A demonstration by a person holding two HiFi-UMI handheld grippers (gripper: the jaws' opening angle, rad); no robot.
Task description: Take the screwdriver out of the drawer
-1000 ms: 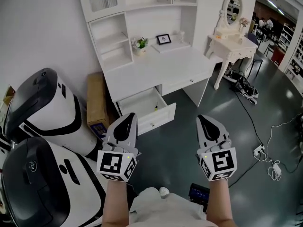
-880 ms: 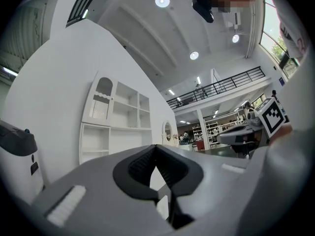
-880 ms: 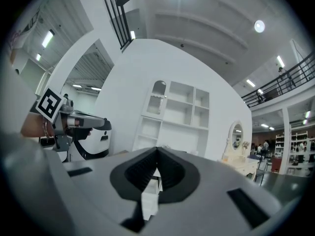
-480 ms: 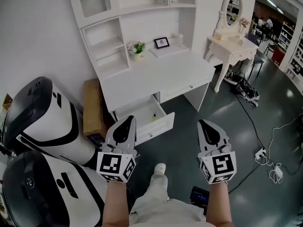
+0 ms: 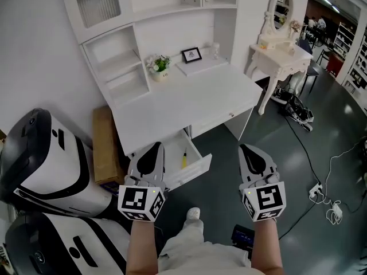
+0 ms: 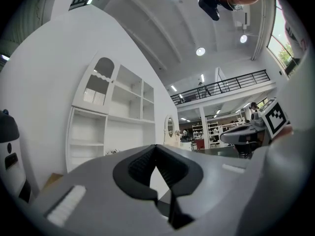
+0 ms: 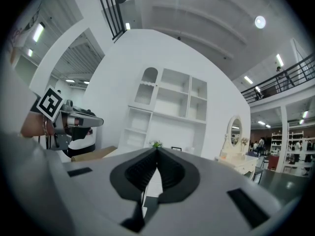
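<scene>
Yellow in the handle, the screwdriver (image 5: pixel 184 160) lies inside the open drawer (image 5: pixel 194 173), toward the drawer's right side and pointing from its front to its back. The drawer juts out from beneath the white desk (image 5: pixel 189 99), whose top overhangs its rear part.

The left gripper (image 5: pixel 153 148) shows in the head view across the drawer's left half. The right gripper (image 5: pixel 246 149) is well to the right of the drawer, over bare floor. Each has its jaws pressed together with nothing between them.

Several things could go wrong. If a gripper goes into the drawer with its jaws shut, it would likely shove the screwdriver toward the back, under the desk top and out of easy reach. Both grippers are held level, so a straight reach probably meets the drawer's front panel or the desk edge; the chosen one needs to tip downward. The slim shaft looks prone to rolling, so an off-centre pinch may make it skid against the drawer's wall. Any weight on the front panel could slide the drawer shut. The cardboard box (image 5: pixel 105 148), left of the drawer, also crowds that side.
</scene>
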